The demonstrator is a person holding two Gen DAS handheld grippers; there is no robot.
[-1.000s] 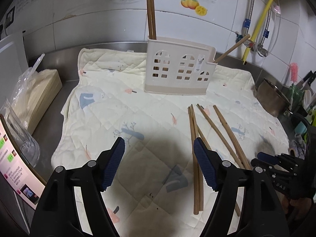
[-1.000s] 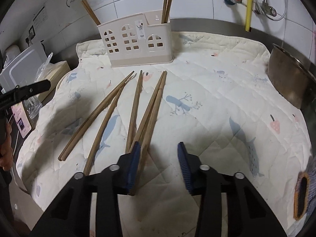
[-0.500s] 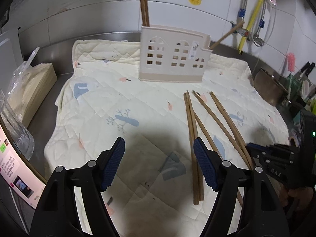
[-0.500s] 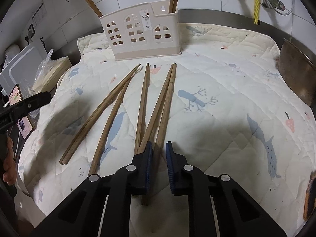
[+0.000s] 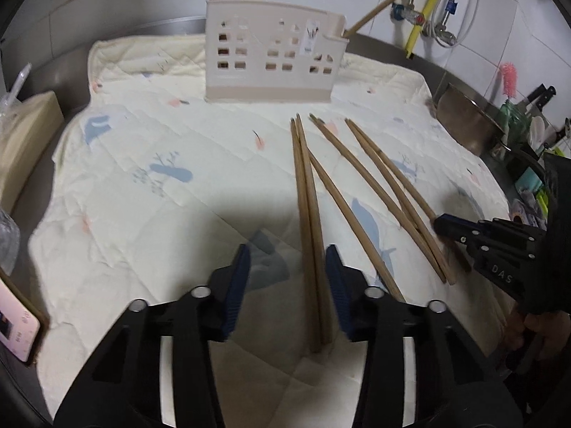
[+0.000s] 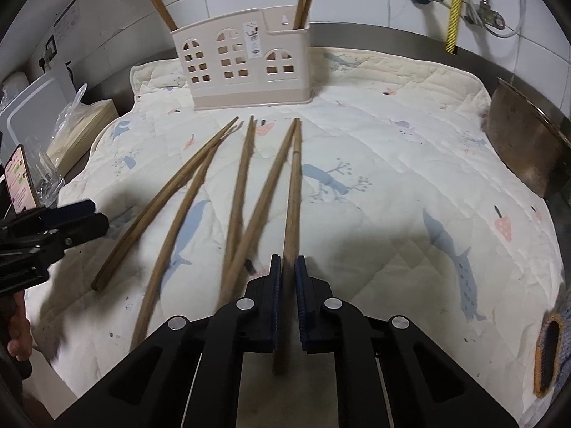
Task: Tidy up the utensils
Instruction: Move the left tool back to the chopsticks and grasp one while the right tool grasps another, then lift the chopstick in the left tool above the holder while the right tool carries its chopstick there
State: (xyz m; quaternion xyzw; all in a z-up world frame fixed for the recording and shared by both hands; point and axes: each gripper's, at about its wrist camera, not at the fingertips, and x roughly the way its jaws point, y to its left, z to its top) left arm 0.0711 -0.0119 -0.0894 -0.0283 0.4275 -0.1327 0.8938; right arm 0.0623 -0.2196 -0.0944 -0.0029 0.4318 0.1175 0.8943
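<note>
While clamped on a chopstick, right gripper lettered "DAS".

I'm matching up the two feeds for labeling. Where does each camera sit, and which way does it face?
Left wrist: on the left gripper, facing the holder; jaws open around two chopsticks; right gripper at right.
Right wrist: on the right gripper, facing the holder, shut on one chopstick; left gripper at left.
Both show the quilted mat, holder and loose chopsticks.
</note>
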